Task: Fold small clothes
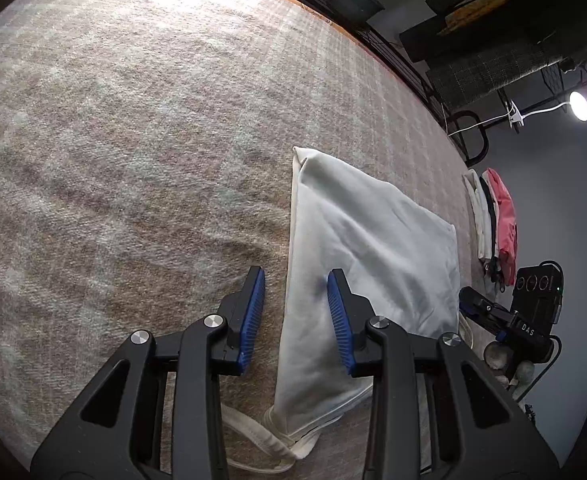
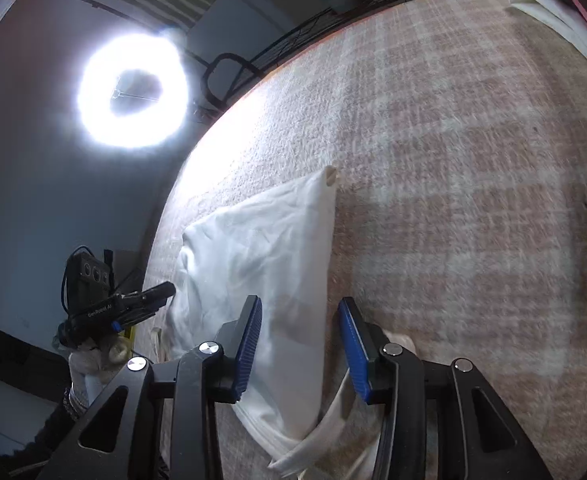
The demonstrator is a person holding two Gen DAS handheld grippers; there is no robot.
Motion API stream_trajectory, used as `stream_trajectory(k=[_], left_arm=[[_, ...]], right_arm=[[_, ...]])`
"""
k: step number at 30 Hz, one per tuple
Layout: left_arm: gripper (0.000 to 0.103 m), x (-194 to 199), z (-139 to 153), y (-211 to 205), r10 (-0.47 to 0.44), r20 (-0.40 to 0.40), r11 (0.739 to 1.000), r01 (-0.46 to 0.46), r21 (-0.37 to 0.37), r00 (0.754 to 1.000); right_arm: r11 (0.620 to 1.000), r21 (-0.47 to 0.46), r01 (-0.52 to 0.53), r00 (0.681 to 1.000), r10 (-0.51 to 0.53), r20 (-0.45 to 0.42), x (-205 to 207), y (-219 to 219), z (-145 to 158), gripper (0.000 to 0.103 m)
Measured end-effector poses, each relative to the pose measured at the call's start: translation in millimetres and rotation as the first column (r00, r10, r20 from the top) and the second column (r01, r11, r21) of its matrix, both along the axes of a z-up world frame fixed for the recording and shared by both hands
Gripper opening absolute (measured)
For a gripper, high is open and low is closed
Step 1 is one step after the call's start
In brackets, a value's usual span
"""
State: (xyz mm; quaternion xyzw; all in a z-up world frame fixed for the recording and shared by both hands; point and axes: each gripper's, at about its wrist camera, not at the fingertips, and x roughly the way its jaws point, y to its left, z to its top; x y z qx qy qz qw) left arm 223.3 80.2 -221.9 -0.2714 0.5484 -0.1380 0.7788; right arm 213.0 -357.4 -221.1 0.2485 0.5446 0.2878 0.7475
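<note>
A small white garment (image 1: 357, 248) lies partly folded on the beige checked blanket (image 1: 133, 140); it also shows in the right wrist view (image 2: 261, 248). My left gripper (image 1: 295, 276) is open, its fingers straddling the garment's left folded edge, holding nothing. My right gripper (image 2: 301, 304) is open over the garment's right edge, holding nothing. A loose strap or hem (image 1: 253, 432) trails near the bottom. The other gripper shows at the side of each view: the right one (image 1: 505, 320) and the left one (image 2: 133, 304).
A stack of folded clothes, white and pink (image 1: 493, 220), sits at the blanket's far right edge; it shows in the right wrist view too (image 2: 541, 4). A ring light (image 2: 131, 90) glares left. A dark metal rail (image 1: 393, 56) borders the blanket.
</note>
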Motion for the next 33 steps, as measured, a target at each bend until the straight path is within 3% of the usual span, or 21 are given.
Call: stream_trajectory(k=[5,10,17,27,33], left_arm=[[0.013,3,-1,-13,-0.021,0.011,1.000,0.020,0.020,1.000],[0.005,0,3,-20,-0.020,0.036,0.998,0.018,0.056,0.999],[0.003,-13,25,-38,-0.060,0.123,0.985,0.038,0.169,0.991],[0.003,-22,59,-51,-0.109,0.200,0.976,0.067,0.205,0.974],[0.003,-25,84,-81,-0.156,0.250,0.974,0.106,0.203,0.956]], right_arm=[[1.000,0.006,0.005,1.000,-0.005,0.000,1,15,-2,0.030],[0.999,-0.007,0.034,0.999,-0.034,-0.010,-1,14,-1,0.008],[0.996,-0.078,0.038,0.998,-0.034,0.047,-7,31,20,0.004],[0.990,-0.142,0.005,0.990,0.015,0.139,-18,50,61,0.003],[0.986,-0.168,0.017,0.981,0.017,0.195,-25,30,85,0.003]])
